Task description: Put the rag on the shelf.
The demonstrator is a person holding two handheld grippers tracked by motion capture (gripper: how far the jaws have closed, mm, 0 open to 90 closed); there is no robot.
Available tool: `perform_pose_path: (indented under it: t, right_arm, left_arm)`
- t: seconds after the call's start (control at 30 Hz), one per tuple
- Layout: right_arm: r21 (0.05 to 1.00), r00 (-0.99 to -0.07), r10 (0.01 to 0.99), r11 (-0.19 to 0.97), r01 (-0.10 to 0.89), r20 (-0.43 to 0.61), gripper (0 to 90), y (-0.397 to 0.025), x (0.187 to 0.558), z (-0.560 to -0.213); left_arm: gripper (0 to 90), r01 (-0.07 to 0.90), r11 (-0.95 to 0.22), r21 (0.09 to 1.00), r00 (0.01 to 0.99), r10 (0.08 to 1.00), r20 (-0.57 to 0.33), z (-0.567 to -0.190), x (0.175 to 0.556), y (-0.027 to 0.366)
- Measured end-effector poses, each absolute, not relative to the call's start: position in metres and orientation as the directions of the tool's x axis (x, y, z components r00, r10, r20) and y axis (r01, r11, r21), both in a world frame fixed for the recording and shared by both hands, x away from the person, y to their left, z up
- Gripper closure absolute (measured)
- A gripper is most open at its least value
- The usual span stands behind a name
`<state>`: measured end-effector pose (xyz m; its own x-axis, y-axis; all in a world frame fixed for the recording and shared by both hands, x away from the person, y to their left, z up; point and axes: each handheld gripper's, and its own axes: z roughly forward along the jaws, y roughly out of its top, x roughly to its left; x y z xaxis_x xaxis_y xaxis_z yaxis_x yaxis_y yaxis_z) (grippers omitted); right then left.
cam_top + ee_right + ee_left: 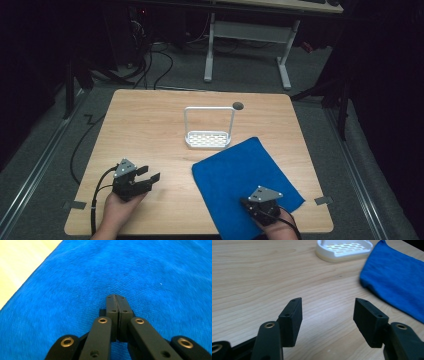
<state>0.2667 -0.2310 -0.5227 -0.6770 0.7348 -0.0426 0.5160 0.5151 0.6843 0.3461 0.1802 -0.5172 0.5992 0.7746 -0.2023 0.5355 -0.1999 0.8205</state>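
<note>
A blue cloth (244, 172) lies flat on the right front part of the wooden table (145, 125). My right gripper (258, 201) is low over the cloth's near corner, jaws pressed together with nothing seen between them. In the right gripper view the shut right gripper (116, 298) points across the blue cloth (155, 270). A white rack with a tall wire handle (208, 136) stands mid-table. My left gripper (151, 173) is open above bare wood at the front left. In the left gripper view, the left gripper (328, 302) faces the white rack (344, 248) and the blue cloth (397, 277).
A small dark round hole (238, 105) sits in the tabletop behind the rack. Grey tape tabs mark the front corners (74, 204) (323, 200). Beyond the table stand a white-legged desk (247, 45) and cables on the floor.
</note>
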Motion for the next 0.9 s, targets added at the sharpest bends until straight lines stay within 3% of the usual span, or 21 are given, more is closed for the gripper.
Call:
perform_pose_path:
  t: [0.23, 0.37, 0.5, 0.6, 0.73, 0.9]
  right_arm:
    - [0.709, -0.733, 0.677, 0.549, 0.443, -0.066, 90.0, -0.207, 0.269, -0.519]
    - [0.733, -0.677, 0.732, 0.501, 0.46, -0.076, 90.0, -0.227, 0.273, -0.514]
    - [0.744, -0.606, 0.789, 0.462, 0.482, -0.098, 90.0, -0.254, 0.282, -0.512]
    - [0.74, -0.55, 0.827, 0.442, 0.507, -0.117, 90.0, -0.273, 0.295, -0.513]
    - [0.713, -0.501, 0.859, 0.419, 0.563, -0.109, 90.0, -0.284, 0.314, -0.52]
    - [0.704, -0.521, 0.851, 0.409, 0.581, -0.064, 90.0, -0.282, 0.314, -0.525]
  left_arm:
    - [47.4, 0.523, -0.334, 0.784, 0.72, 0.666, -0.196, -0.517, 0.328, 0.125]
    - [52.1, 0.491, -0.431, 0.757, 0.82, 0.521, -0.236, -0.517, 0.305, 0.076]
    - [52.7, 0.44, -0.55, 0.71, 0.874, 0.443, -0.198, -0.524, 0.289, 0.039]
    - [54.5, 0.414, -0.573, 0.707, 0.882, 0.444, -0.157, -0.525, 0.287, 0.035]
    - [57.6, 0.44, -0.546, 0.713, 0.863, 0.475, -0.169, -0.526, 0.293, 0.045]
    - [57.9, 0.475, -0.508, 0.719, 0.831, 0.527, -0.177, -0.527, 0.301, 0.062]
